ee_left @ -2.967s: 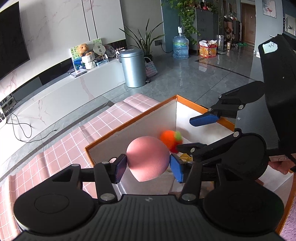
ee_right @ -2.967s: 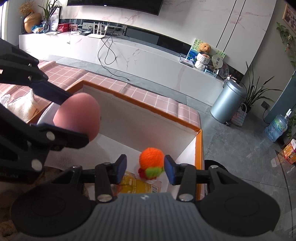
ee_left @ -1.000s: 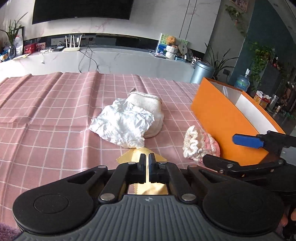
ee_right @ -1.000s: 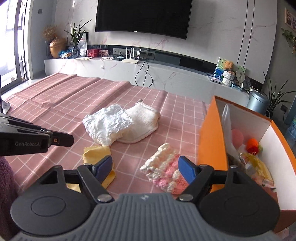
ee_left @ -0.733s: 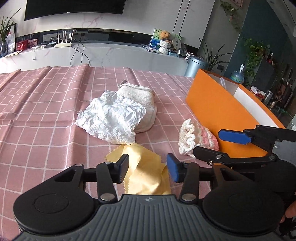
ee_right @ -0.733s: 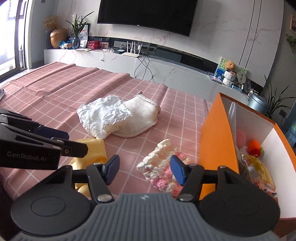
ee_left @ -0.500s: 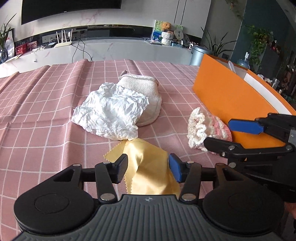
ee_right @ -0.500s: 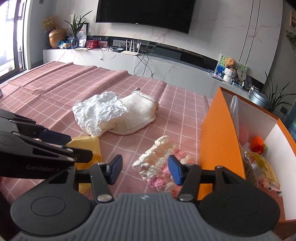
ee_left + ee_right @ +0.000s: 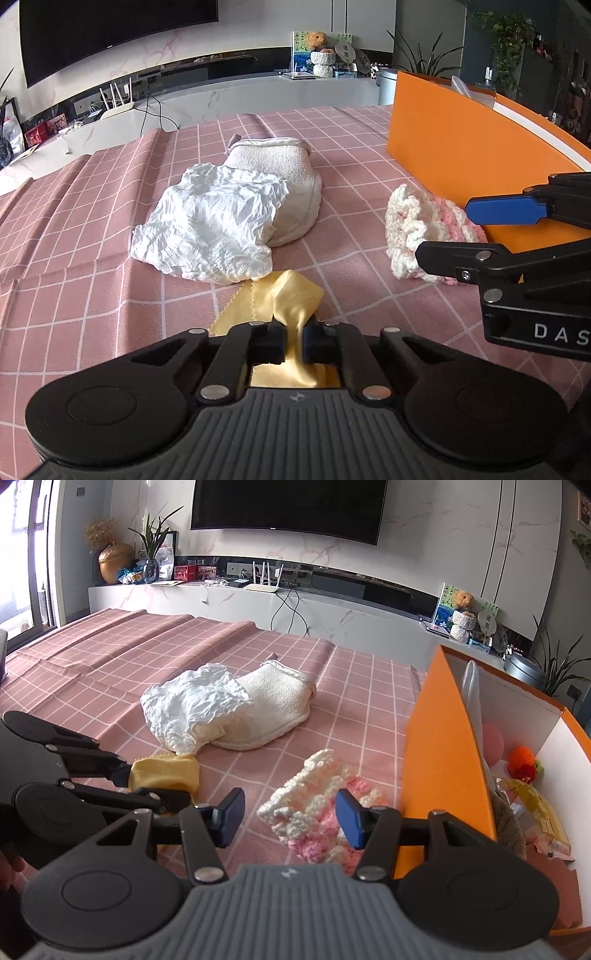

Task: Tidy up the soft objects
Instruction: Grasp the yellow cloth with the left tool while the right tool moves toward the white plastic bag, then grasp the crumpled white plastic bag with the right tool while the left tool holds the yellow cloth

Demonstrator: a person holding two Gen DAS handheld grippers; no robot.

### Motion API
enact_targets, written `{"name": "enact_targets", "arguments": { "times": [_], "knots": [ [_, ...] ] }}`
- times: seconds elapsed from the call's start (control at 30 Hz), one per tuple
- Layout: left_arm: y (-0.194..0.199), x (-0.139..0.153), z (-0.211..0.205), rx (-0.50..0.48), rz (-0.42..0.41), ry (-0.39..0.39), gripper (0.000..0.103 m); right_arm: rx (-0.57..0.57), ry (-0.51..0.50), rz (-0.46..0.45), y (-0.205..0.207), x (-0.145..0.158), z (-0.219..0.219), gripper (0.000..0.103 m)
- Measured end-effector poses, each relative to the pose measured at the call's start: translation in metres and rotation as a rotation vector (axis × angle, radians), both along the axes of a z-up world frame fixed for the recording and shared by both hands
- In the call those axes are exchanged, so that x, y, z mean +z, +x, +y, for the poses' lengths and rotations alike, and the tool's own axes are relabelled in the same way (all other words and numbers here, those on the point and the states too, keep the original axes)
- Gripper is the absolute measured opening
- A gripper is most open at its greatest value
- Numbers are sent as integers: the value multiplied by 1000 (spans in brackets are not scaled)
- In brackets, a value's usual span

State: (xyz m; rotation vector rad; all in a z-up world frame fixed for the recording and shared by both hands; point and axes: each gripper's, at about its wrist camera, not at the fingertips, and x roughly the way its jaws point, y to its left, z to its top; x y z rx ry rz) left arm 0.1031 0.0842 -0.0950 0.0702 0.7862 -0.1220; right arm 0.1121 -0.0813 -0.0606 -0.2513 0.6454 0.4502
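My left gripper (image 9: 293, 341) is clamped on the yellow cloth (image 9: 284, 299): the 2 jaws are nearly together with a pinched fold of cloth rising between them, the rest bunched on the pink checked tablecloth (image 9: 92, 295) just ahead of the fingertips. From the right wrist view that cloth (image 9: 166, 771) sits at the tip of the left gripper (image 9: 129, 775), near the edge of the tablecloth closest to me.

My right gripper (image 9: 290, 818) has its jaws apart, about half spread. The pink-and-white crochet piece (image 9: 317, 805) lies between the 2 blue pads and slightly ahead of them; the right pad overlaps its edge, and I cannot tell whether either pad touches it. It rests on the tablecloth just beside the outer wall of the orange box (image 9: 443, 757).

The box stands at the right side of the tablecloth. Inside I see a pink ball (image 9: 493, 738) and an orange knitted toy (image 9: 522, 760) among other items.

Toward the middle of the tablecloth, a crumpled white cloth (image 9: 188, 705) lies partly over a cream towel (image 9: 273, 701), well apart from both grippers.
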Motion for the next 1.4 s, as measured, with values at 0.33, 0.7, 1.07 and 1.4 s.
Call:
{"name": "enact_targets", "arguments": {
  "times": [0.33,0.7,1.07,1.4],
  "knots": [
    [-5,30,33,198,-111,-2,5,73,43,-16,10,12,23,63],
    [24,54,94,418,-112,-17,5,256,-35,25,71,-7,109,97],
    [23,36,103,432,-74,-53,5,295,-64,151,110,-34,148,90],
    [22,37,97,420,-74,-50,5,306,-82,53,77,-21,145,30]
  ]
}}
